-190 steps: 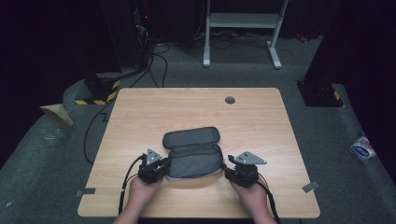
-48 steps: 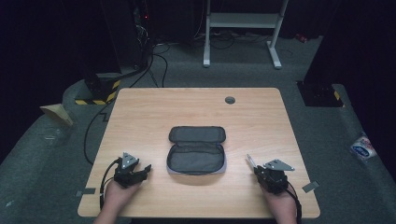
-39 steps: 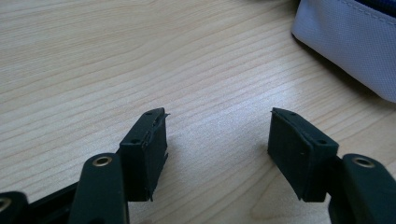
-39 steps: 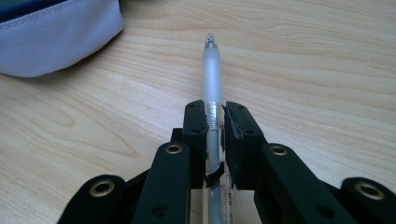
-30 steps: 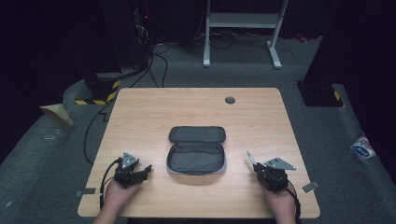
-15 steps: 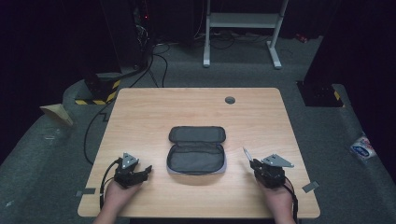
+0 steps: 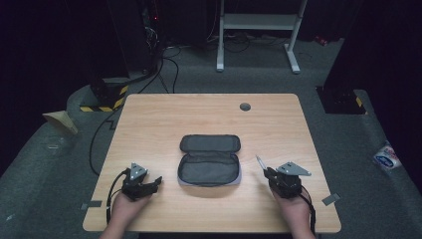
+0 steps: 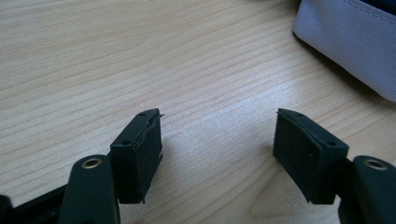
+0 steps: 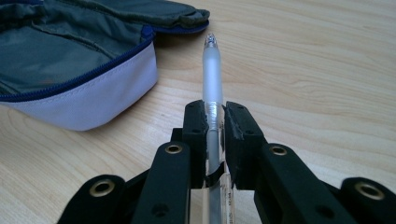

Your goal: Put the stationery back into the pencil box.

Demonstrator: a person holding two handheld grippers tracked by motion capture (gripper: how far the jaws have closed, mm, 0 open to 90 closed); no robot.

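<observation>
Right claw (image 9: 215,119) clamped on a clear pen (image 9: 211,70), tip pointing to 11 o'clock, just beside the open pouch (image 7: 209,167) at counter (image 7: 164,119) centre. Left claw (image 8: 217,140) at 8 o'clock, just been opening, now wide with nothing between.

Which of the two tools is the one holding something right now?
The right tool: its jaws are clamped on a frosted clear pen that points toward the open pencil case. The left tool stands open over bare table, nothing between its jaws.
</observation>
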